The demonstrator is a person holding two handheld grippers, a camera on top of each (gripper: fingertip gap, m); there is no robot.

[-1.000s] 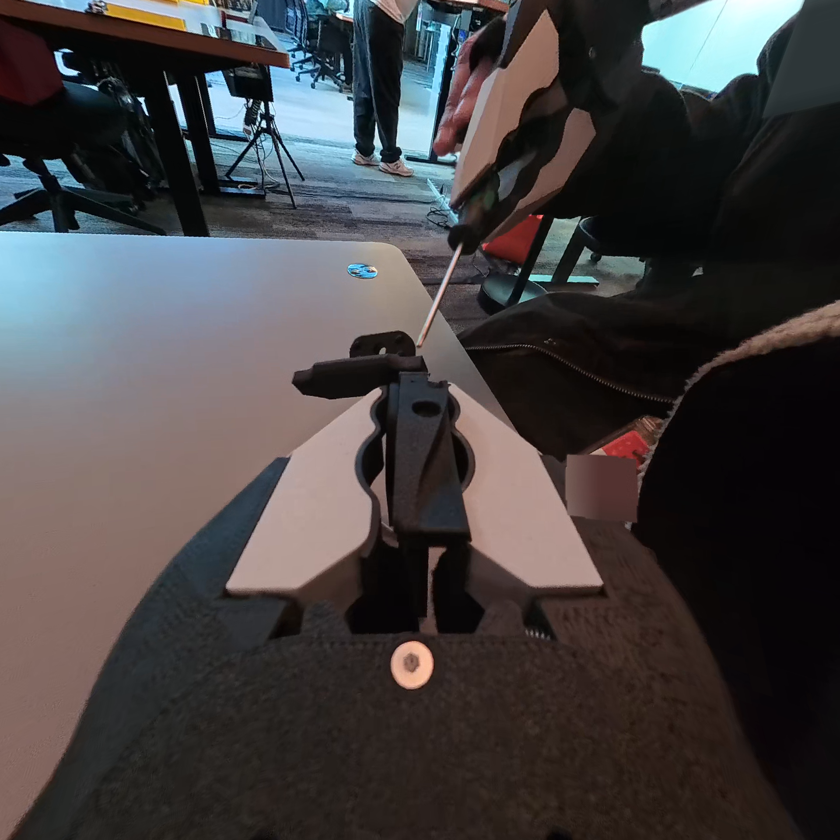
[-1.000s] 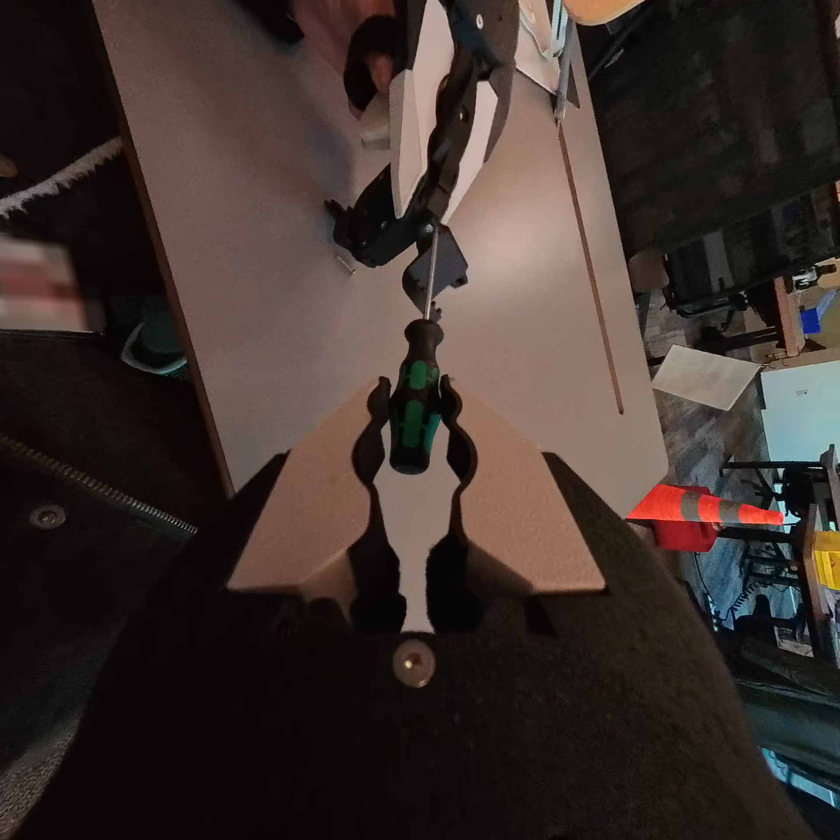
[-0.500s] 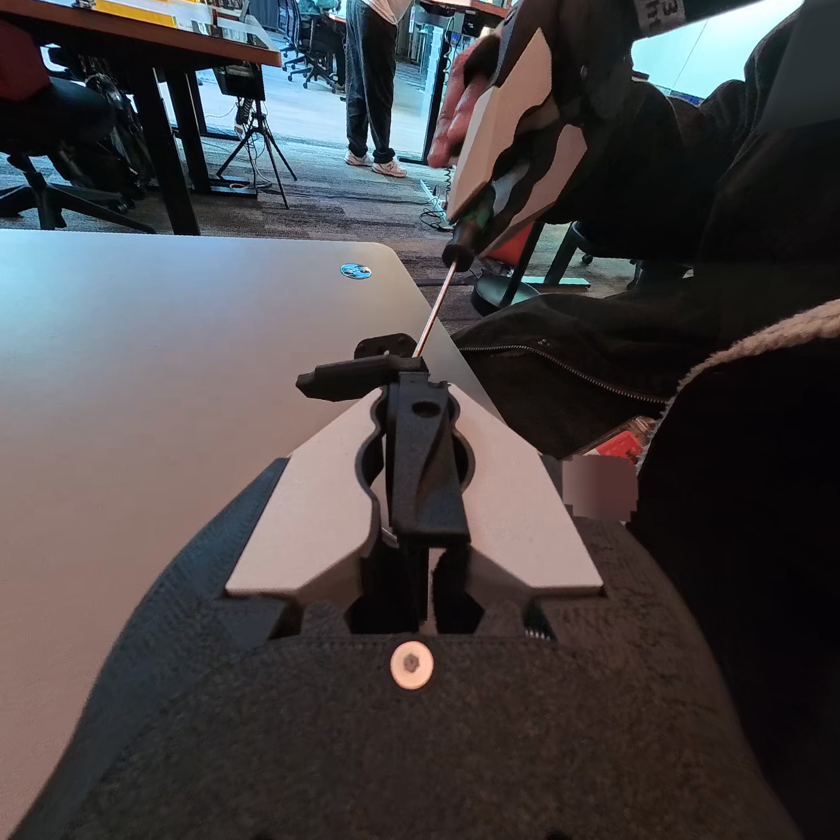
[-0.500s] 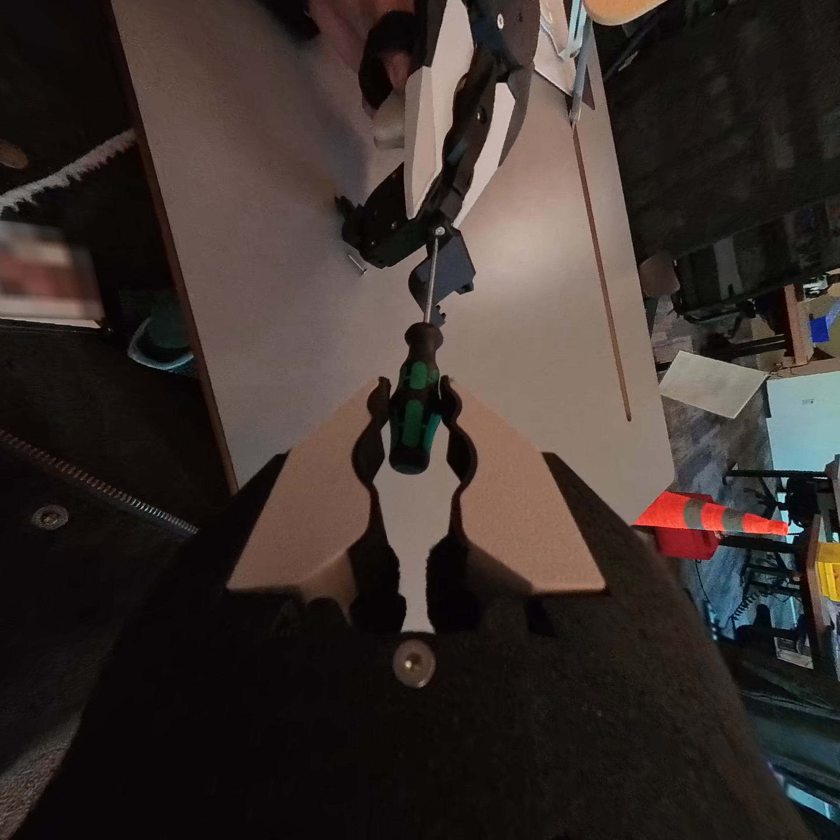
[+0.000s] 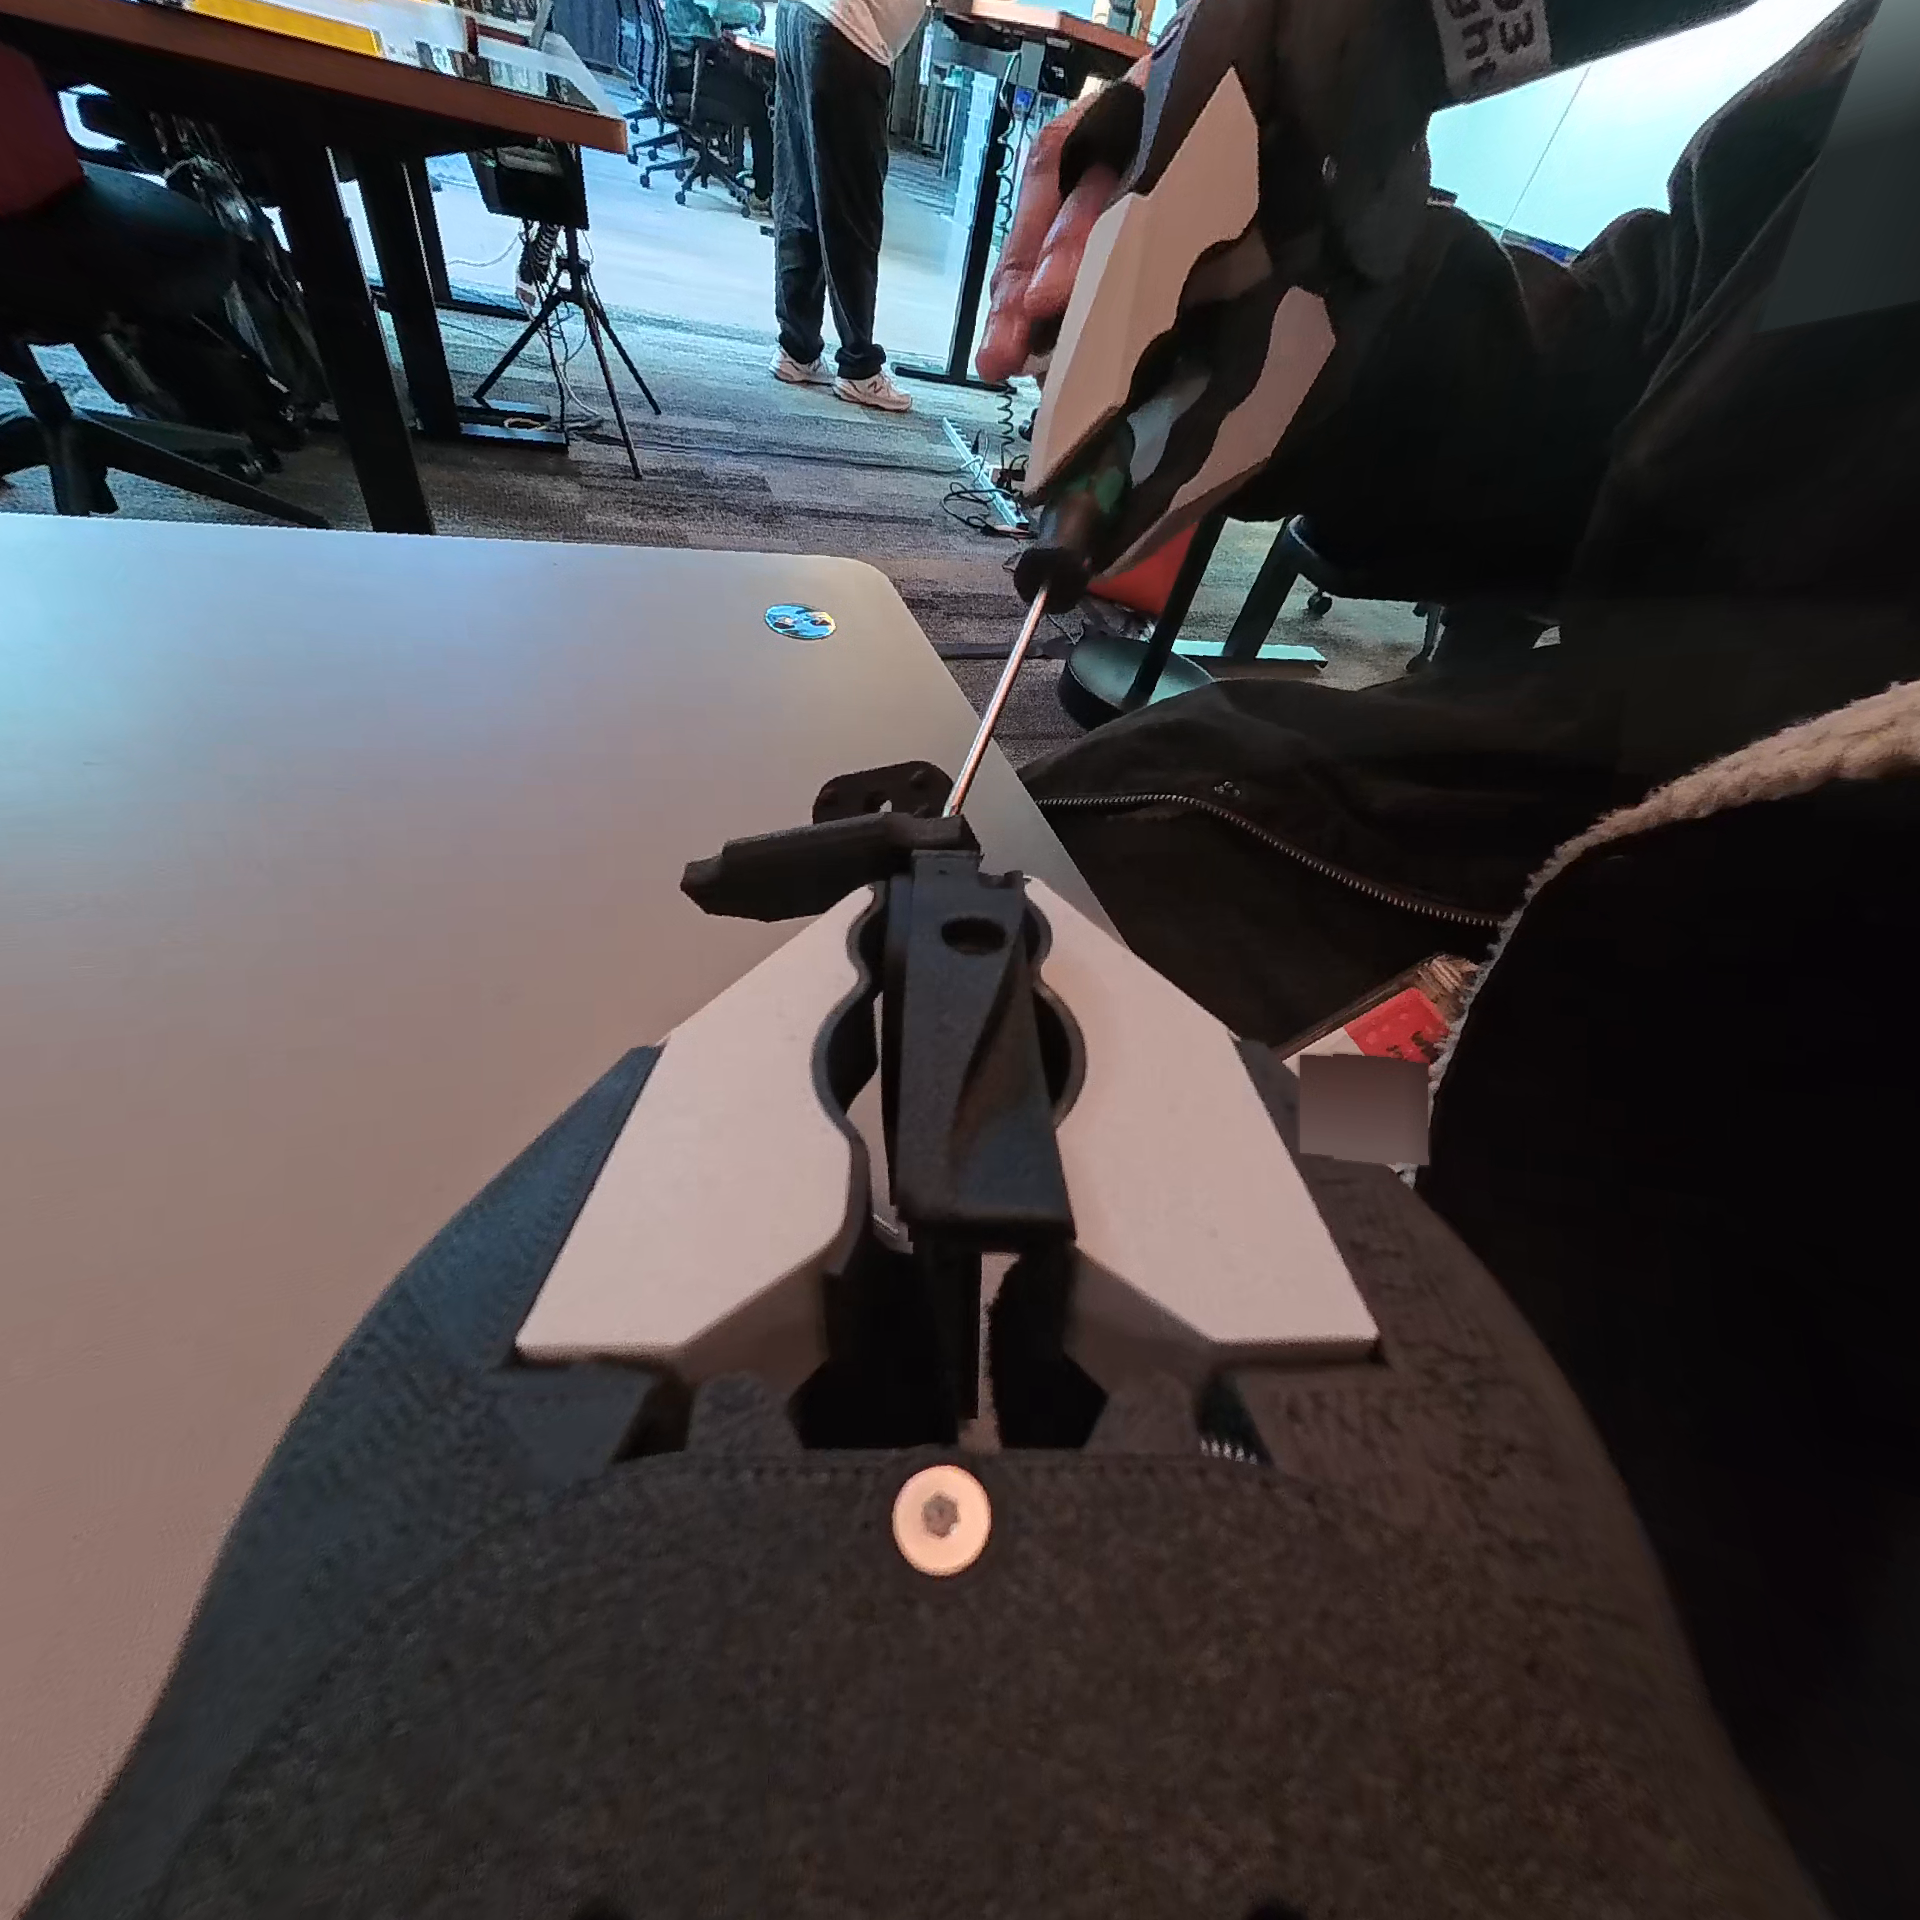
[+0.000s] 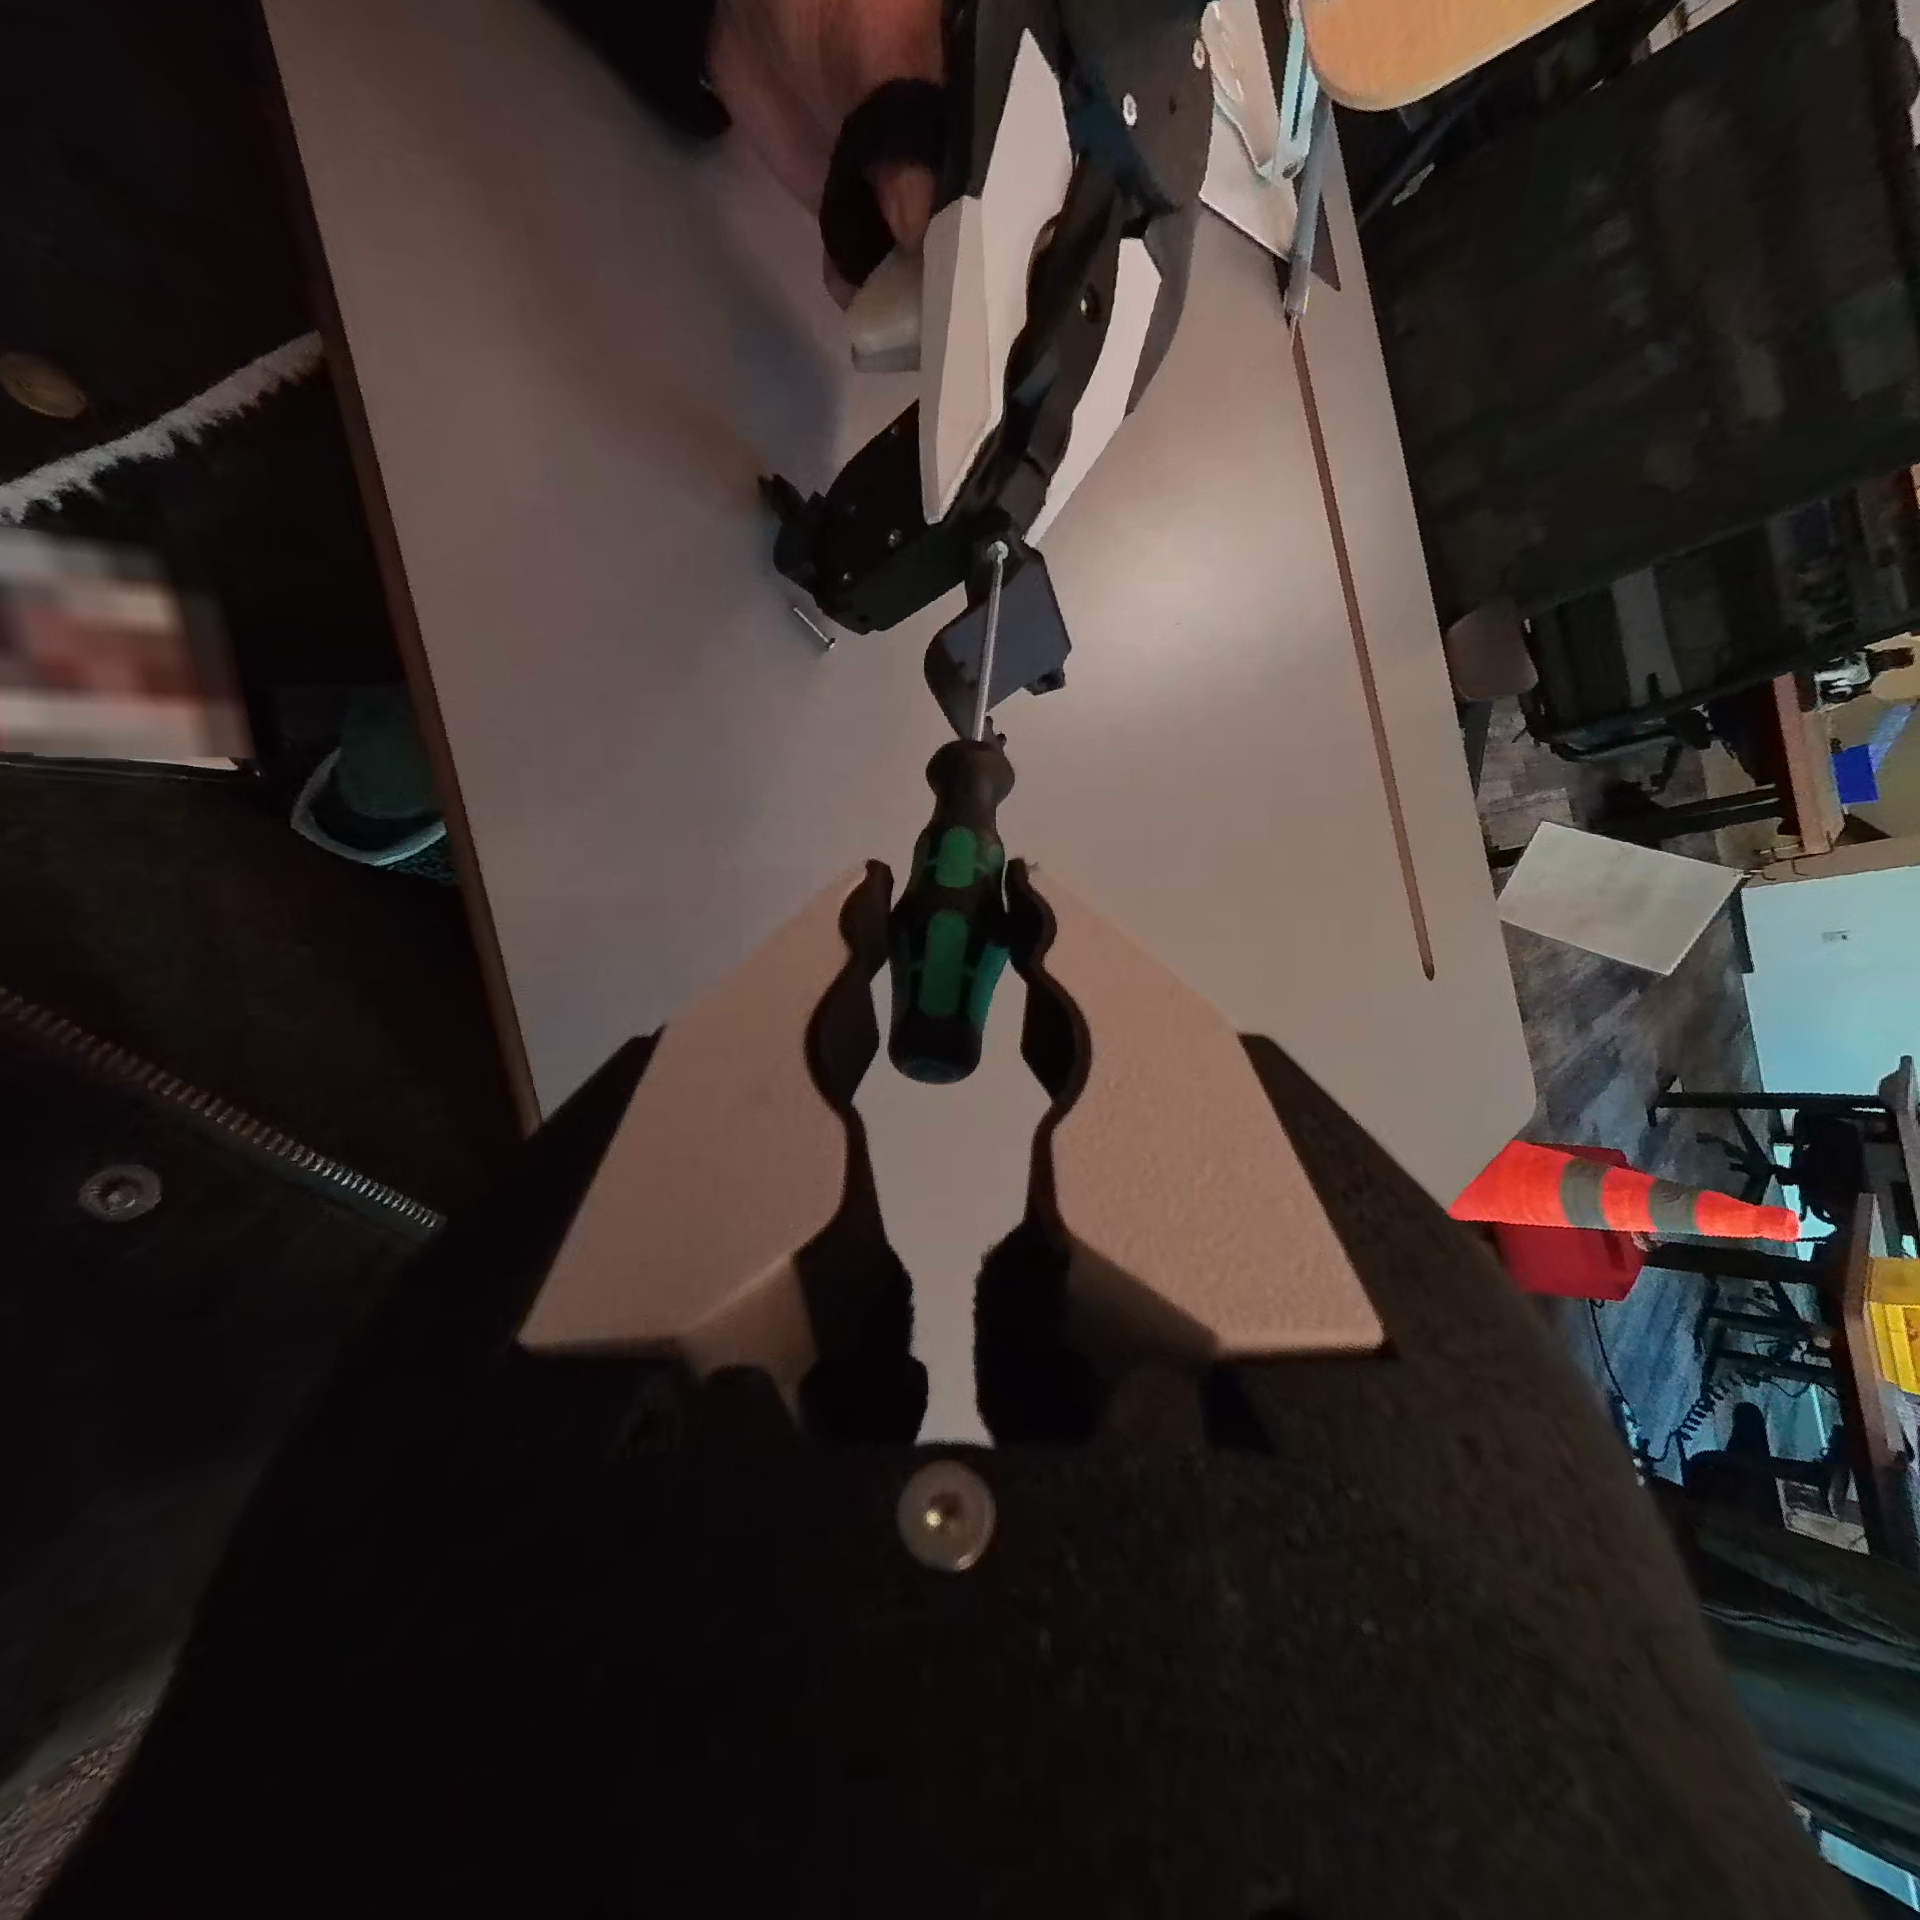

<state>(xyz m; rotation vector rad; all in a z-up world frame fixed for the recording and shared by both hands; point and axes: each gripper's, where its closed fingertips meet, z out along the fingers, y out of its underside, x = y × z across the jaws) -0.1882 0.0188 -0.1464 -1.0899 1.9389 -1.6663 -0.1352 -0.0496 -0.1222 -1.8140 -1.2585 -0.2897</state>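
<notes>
1. Two grippers meet over the grey table (image 5: 312, 831): the left gripper (image 5: 961, 925) has its jaws clamped on a black printed part (image 5: 966, 1060), the right gripper (image 6: 951, 883) on a green-and-black screwdriver (image 6: 951, 935).
2. The tip sits on a screw head (barely seated, I'd say); a tilt could make it slip off.
3. A loose screw (image 6: 814, 627) beside the part could roll away.

Left wrist view is aimed low along the table (image 5: 364, 831); right wrist view is aimed down; black bracket (image 5: 831, 862) is shared at close range.
</notes>
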